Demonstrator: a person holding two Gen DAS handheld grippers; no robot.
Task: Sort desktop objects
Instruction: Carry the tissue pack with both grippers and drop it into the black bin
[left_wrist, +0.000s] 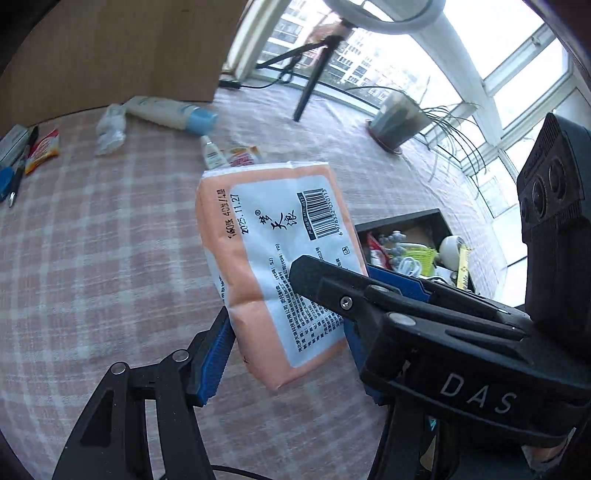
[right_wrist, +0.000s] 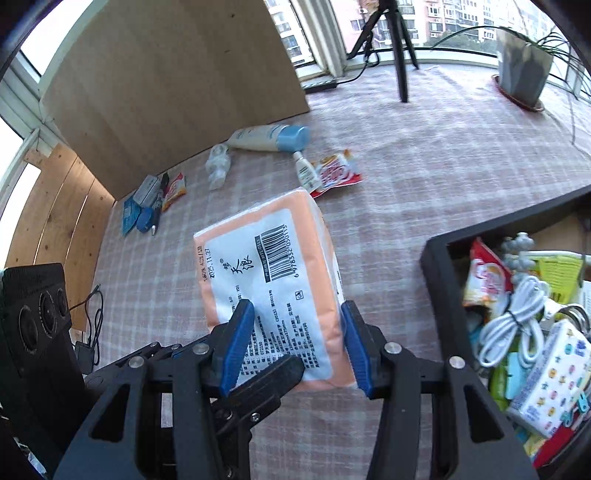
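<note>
Orange tissue pack (right_wrist: 273, 280) between both hand-held grippers

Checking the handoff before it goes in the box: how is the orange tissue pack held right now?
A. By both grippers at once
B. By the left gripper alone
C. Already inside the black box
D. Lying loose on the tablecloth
A: the tissue pack sits clamped between the right gripper jaws and the left gripper jaws together, above the tablecloth.

Bright daylight comes in through the windows (left_wrist: 509, 74) at the top, washed out white. The pictures bend round at the dark corners. The box (right_wrist: 436, 258) at the right looks blurry.
</note>
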